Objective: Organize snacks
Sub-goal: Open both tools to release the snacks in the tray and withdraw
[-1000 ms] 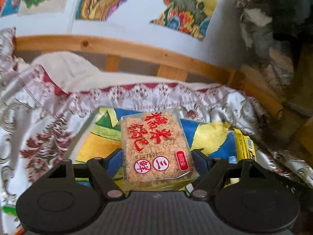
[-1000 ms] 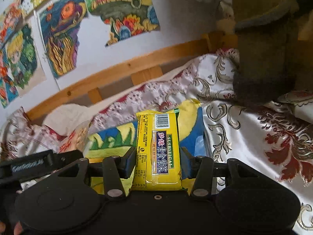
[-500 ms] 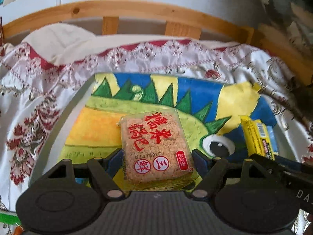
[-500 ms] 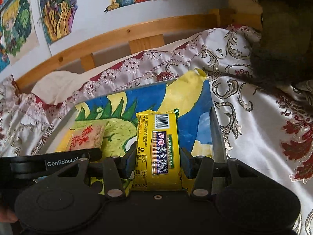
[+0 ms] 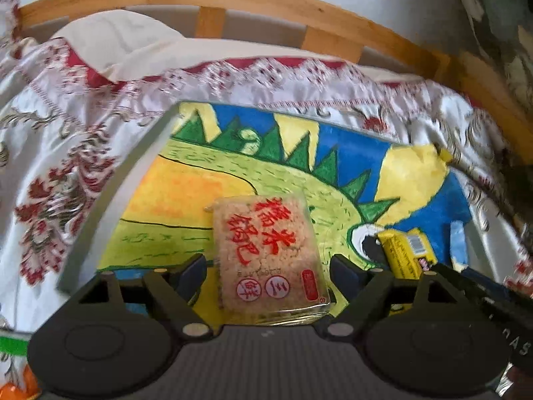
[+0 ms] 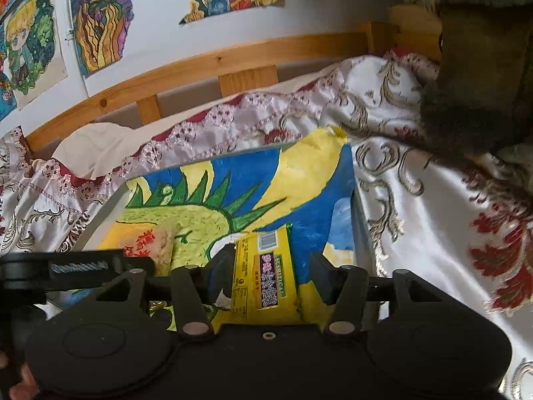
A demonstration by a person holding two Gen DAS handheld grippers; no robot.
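Observation:
A clear packet of puffed rice cake (image 5: 266, 253) with red characters lies on the painted lining of a shallow tray (image 5: 146, 153). My left gripper (image 5: 266, 273) straddles it with its jaws opening, a narrow gap showing on each side. A yellow snack bar (image 6: 263, 273) rests on the same tray (image 6: 361, 233) near its right rim. My right gripper (image 6: 269, 276) is around it with its jaws opening, the right pad clearly off the wrapper. Each view also catches the other snack: the yellow bar (image 5: 403, 250) and the rice cake (image 6: 156, 243).
The tray sits on a white satin cloth with red and gold patterns (image 6: 433, 216) over a bed. A wooden rail (image 5: 233, 0) runs behind it. Paintings (image 6: 100, 16) hang on the wall. A brown fuzzy mass (image 6: 476, 83) looms at the right. An orange packet (image 5: 20, 386) lies at the lower left.
Both grippers have come down over the tray and tipped forward. Their jaws have widened, so the rice cake and the yellow bar now lie loose between the fingers.

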